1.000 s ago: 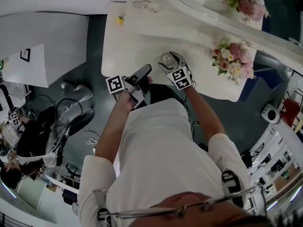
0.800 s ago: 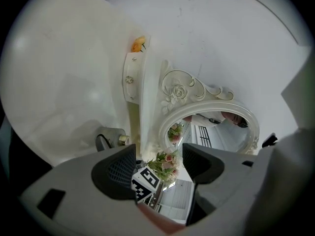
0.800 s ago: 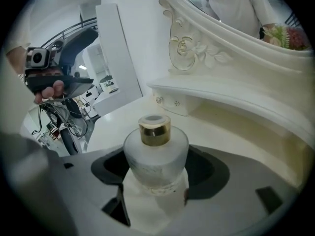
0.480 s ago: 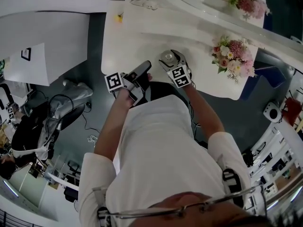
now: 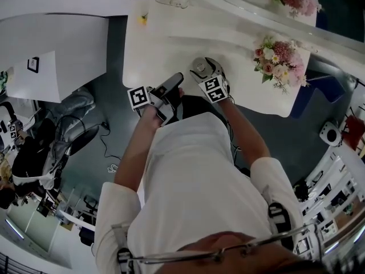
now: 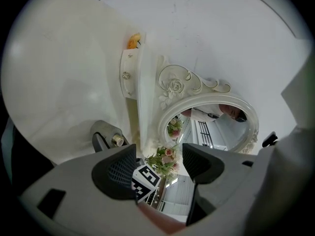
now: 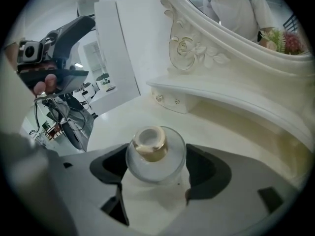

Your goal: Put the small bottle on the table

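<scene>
A small round glass bottle point(image 7: 156, 154) with a gold cap stands upright on the white dressing table point(image 7: 216, 132). My right gripper point(image 7: 157, 170) points steeply down over it. Its jaws have just been opening and are open, one on each side of the bottle, with the pads off the glass. From the head view the bottle point(image 5: 200, 68) sits near the table's front edge, under the right gripper point(image 5: 203, 73). My left gripper point(image 5: 173, 84) hovers just left of it at the table edge, level and open, with nothing between its jaws point(image 6: 157, 165). The bottle's cap point(image 6: 117, 140) shows in the left gripper view.
A bouquet of pink flowers point(image 5: 279, 59) lies to the right on the table. An ornate oval mirror point(image 6: 211, 122) rises behind a raised shelf with small knobs point(image 7: 172, 100). A small yellow thing point(image 5: 145, 20) sits at the far left corner. Cables and equipment cover the floor point(image 5: 68, 141) to the left.
Both grippers stay where they were, and the bottle stays between the right jaws. Only the head view has shifted slightly.
</scene>
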